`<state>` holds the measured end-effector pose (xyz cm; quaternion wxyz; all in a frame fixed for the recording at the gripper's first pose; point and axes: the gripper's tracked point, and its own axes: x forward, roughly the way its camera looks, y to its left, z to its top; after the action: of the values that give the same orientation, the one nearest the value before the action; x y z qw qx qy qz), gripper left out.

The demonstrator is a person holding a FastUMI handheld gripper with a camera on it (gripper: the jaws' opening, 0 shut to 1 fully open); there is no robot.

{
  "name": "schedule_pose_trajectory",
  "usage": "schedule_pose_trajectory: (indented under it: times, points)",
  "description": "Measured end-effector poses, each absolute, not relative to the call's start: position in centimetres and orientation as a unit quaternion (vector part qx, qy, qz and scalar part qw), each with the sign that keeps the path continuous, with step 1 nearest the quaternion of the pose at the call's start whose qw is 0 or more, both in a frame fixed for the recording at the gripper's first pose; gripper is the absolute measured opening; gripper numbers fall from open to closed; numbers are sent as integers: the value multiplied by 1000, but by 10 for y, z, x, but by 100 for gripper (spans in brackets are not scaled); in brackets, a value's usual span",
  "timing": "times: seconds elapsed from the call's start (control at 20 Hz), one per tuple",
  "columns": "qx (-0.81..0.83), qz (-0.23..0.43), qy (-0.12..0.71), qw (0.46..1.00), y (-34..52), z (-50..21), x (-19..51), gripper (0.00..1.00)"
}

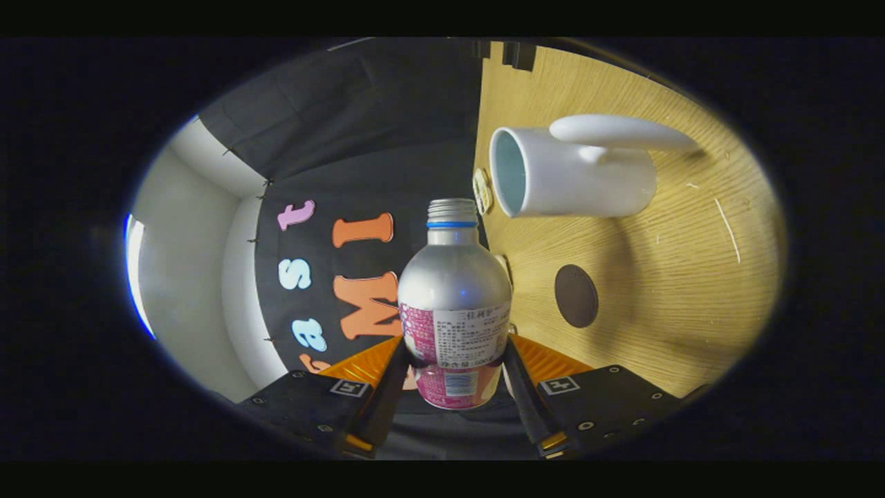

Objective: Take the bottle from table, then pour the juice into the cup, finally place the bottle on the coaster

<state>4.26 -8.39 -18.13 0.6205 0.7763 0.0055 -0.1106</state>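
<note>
Bottle: a silver metal bottle with a threaded neck, a blue ring below the thread and a printed label around the lower body. No cap is on the neck. The bottle sits between the fingers of the gripper, which are clamped on its lower, labelled part, one finger against each side. The bottle points straight ahead along the fingers, mouth away from the camera.

The view is rolled, so the table appears as a wood-grain surface standing to one side of the bottle, and the booth's black cloth wall lies on the other side. The bottle is clear of the table surface and is held in the air, with its mouth close to the table's edge as seen from the camera.

Cup: a white mug with a pale blue inside and a white handle. It rests on the table beyond the bottle mouth, its opening facing toward the cloth wall in this rolled view. The bottle mouth is near the cup's rim but does not touch it. Whether liquid is in the cup cannot be told.

Coaster: a dark brown round disc lying flat on the table, beside the bottle body and nearer the gripper than the cup. Nothing rests on it.
</note>
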Motion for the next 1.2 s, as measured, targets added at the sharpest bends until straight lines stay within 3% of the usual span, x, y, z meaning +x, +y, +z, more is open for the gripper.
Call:
schedule_pose_trajectory:
  times: [0.4, 1.2]
  points:
    - [808, -115, -8, 577, -92, -175, 45, 74]
    - [815, -109, -18, 569, -101, -172, 42, 74]
